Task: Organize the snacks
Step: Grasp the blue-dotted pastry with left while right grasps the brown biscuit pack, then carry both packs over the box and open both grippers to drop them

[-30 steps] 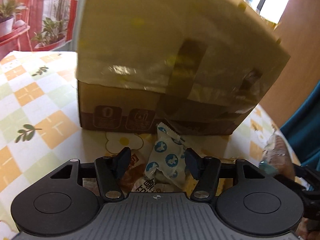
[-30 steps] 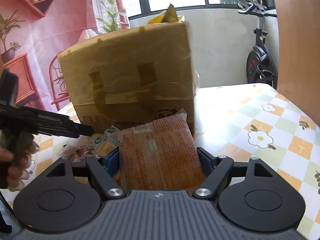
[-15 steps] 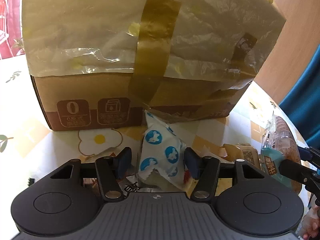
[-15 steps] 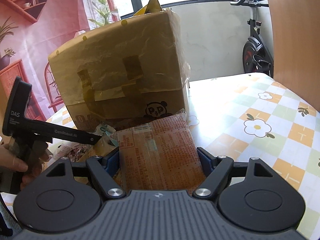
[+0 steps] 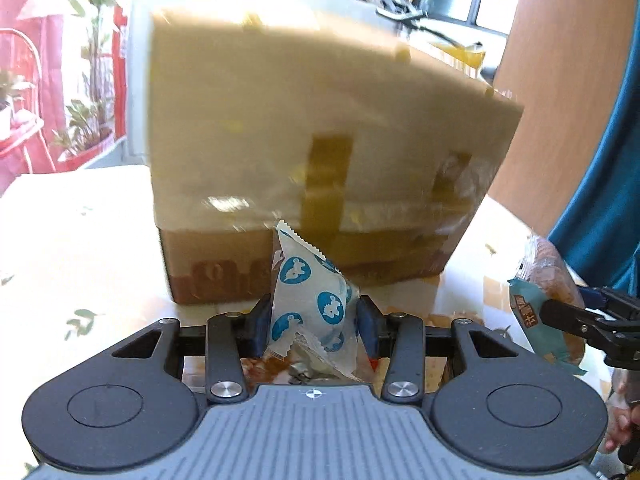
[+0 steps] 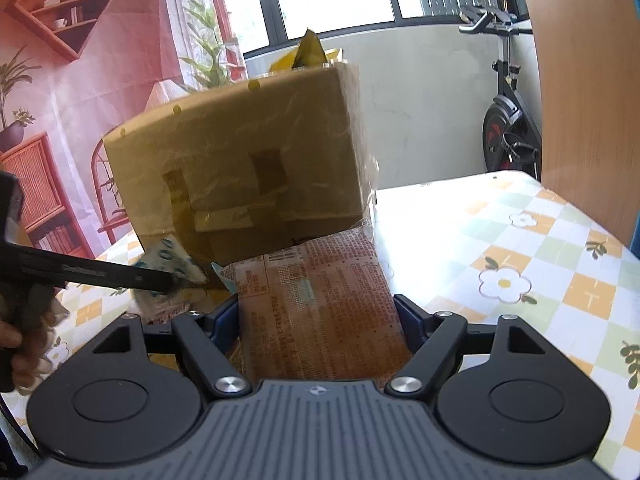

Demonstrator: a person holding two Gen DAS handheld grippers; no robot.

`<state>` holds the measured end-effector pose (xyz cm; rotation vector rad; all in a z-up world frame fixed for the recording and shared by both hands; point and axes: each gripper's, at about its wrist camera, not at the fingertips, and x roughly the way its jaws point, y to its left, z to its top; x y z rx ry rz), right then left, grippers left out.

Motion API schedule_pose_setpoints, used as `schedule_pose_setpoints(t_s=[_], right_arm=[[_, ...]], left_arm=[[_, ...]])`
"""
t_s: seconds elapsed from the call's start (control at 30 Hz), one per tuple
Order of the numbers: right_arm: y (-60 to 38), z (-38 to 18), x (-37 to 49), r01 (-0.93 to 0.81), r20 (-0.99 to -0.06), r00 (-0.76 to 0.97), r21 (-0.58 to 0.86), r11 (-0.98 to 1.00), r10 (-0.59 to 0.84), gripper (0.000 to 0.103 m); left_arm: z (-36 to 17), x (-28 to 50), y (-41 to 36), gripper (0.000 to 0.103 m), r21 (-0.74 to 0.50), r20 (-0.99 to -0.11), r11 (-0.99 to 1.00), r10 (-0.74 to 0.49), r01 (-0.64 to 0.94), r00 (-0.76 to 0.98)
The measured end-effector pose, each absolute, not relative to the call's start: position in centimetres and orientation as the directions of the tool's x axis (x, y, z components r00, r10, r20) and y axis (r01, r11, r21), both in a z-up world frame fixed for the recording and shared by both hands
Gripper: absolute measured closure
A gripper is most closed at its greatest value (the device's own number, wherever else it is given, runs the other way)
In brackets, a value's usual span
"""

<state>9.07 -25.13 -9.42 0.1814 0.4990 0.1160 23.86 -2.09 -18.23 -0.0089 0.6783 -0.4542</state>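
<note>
My left gripper (image 5: 312,316) is shut on a white snack pouch with blue rabbit dots (image 5: 308,300) and holds it up in front of the tall taped cardboard box (image 5: 320,140). My right gripper (image 6: 320,312) is shut on a flat orange-brown snack packet (image 6: 320,304), held just before the same box (image 6: 248,168). In the right wrist view the left gripper (image 6: 168,278) and its pouch (image 6: 168,256) show at the left. In the left wrist view the right gripper's fingers (image 5: 576,316) and the packet (image 5: 544,300) show at the right edge.
The box stands on a table with a checked flower-print cloth (image 6: 540,260). Yellow packaging (image 6: 308,52) sticks out of the box top. More snack packets lie on the cloth under the left gripper (image 5: 280,368). An exercise bike (image 6: 508,120) and a wooden panel (image 6: 584,80) are at the right.
My left gripper has closed on the rabbit pouch and lifted it off the table, pulling back from the box. My right gripper has risen a little with its packet.
</note>
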Motion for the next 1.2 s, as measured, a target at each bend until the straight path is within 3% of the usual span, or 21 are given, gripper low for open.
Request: schedule_pose_setpoints(t_s=[0.23,0.47,0.73,0.93,1.2], right_arm=[[-24.8,-6.9,9.0,-0.096,-0.412,0.895,0.194,0.976,0.17,0.024],[-23.5,-1.4,10.7,-0.185,-0.286,0.929,0.183,0.965,0.233,0.024],[-21.1,4.4,15.3,-0.267,-0.197,0.939,0.091,0.959,0.28,0.024],[-18.3,6.3,21.8,-0.257,-0.223,0.941,0.024,0.966,0.256,0.024],[-16.1,6.8,30.8,-0.287,-0.288,0.909,0.091,0.954,0.301,0.024]], left_arm=[[-13.8,22.0,-1.1,0.057,-0.118,-0.534,0.901,-0.412,0.417,0.738],[-8.3,20.5,-1.3,0.057,-0.081,-0.408,0.881,-0.456,0.467,0.791],[-4.4,24.2,-2.4,0.057,-0.076,-0.342,0.893,-0.441,0.443,0.83],[-2.6,28.8,-2.3,0.056,-0.111,-0.366,0.923,-0.382,0.368,0.848],[-2.9,32.4,-2.1,0.056,-0.116,-0.399,0.932,-0.361,0.343,0.843]])
